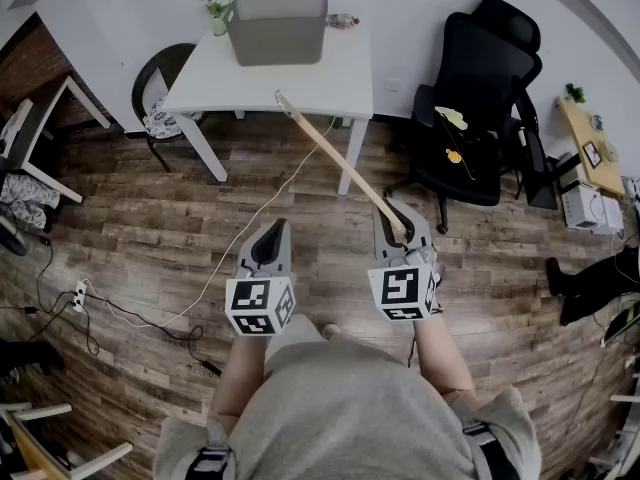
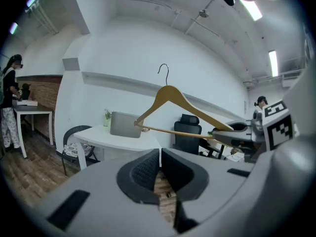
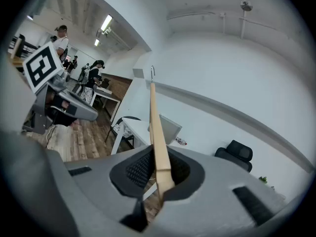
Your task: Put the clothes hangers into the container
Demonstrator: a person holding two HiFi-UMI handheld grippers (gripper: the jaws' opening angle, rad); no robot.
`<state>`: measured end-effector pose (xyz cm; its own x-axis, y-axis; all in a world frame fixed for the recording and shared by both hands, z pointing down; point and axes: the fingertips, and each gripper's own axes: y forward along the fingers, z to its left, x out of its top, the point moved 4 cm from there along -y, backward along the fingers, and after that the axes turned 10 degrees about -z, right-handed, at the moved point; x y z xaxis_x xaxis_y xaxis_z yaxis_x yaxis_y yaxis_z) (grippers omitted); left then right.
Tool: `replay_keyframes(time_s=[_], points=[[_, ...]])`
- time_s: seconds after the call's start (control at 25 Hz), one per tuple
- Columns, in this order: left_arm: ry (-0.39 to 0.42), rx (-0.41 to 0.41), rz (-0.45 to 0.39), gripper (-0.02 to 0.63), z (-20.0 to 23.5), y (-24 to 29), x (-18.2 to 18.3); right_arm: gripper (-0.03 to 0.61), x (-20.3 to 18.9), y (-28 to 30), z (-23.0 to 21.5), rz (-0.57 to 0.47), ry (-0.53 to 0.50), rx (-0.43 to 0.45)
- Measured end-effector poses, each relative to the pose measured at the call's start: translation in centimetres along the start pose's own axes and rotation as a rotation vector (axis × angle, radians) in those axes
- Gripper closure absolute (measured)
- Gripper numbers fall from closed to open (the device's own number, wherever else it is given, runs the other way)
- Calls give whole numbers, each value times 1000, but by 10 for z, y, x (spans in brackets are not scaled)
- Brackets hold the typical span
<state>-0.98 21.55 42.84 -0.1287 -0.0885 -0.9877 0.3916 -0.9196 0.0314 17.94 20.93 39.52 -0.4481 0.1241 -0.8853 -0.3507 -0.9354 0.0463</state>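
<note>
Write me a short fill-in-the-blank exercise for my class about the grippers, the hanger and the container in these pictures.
1. The right gripper is shut on a wooden ____.
2. The left gripper, jaws together, holds ____.
3. The grey container stands on a white ____.
4. The office chair at the head view's right is ____.

Missing words: hanger; nothing; table; black.

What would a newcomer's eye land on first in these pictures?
The light wooden clothes hanger, clamped at one end in the right gripper, reaches out toward the white table. At that table's far edge stands the grey plastic container. The left gripper is shut with nothing in it.
</note>
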Motion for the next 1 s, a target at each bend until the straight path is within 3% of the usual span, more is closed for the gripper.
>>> replay_keyframes(time_s=[0.28, 1.0], points=[[24, 15, -20, 598, -27, -33, 3, 539, 2, -47, 1, -15, 16, -14], [41, 25, -55, 598, -57, -42, 8, 538, 3, -71, -7, -78, 46, -16]])
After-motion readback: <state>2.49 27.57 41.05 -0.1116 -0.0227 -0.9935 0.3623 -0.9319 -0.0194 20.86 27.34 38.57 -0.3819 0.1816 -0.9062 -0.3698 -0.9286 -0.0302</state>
